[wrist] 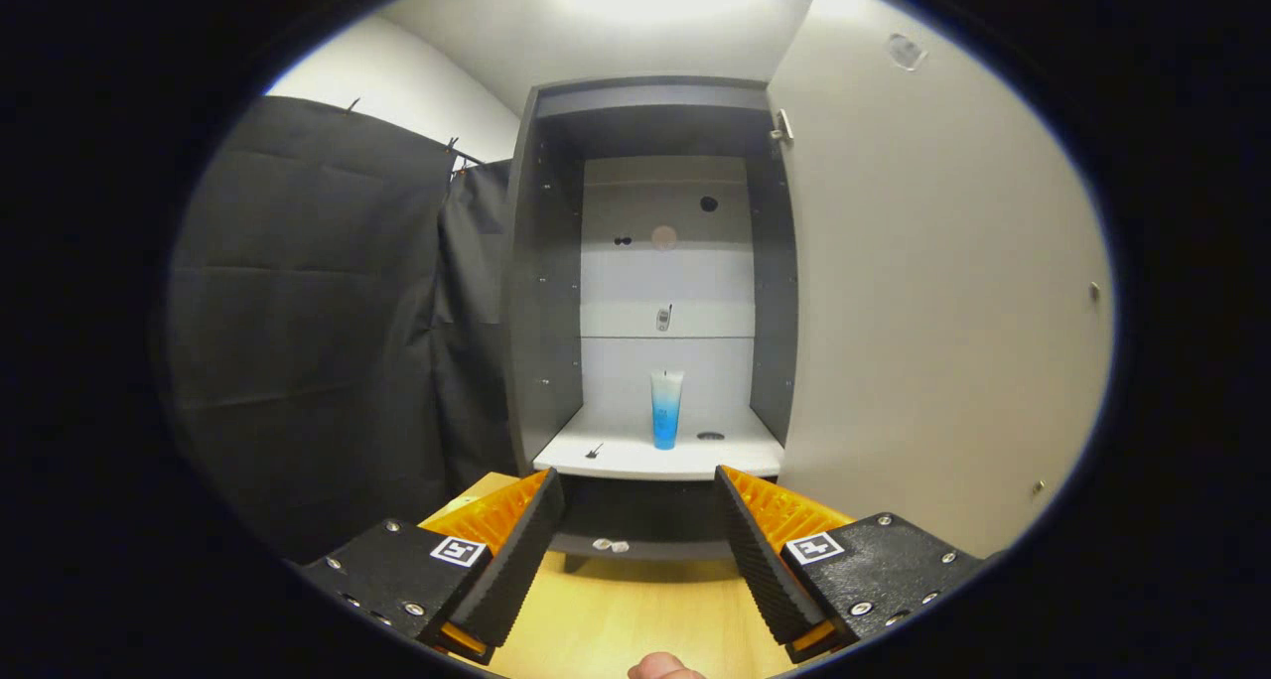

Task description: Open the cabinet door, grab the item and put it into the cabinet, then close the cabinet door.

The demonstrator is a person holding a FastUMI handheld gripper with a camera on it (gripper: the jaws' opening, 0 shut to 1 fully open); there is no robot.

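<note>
Standing upright — blue-and-clear tube (666, 408); jaws apart, empty.

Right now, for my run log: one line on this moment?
door open | tube upright on cabinet shelf | tool open, empty, before shelf

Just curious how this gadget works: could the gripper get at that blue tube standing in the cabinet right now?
Probably yes. The cabinet door is swung wide open, the gripper has its fingers open and empty, and the blue tube stands upright on the white shelf beyond them.
</note>
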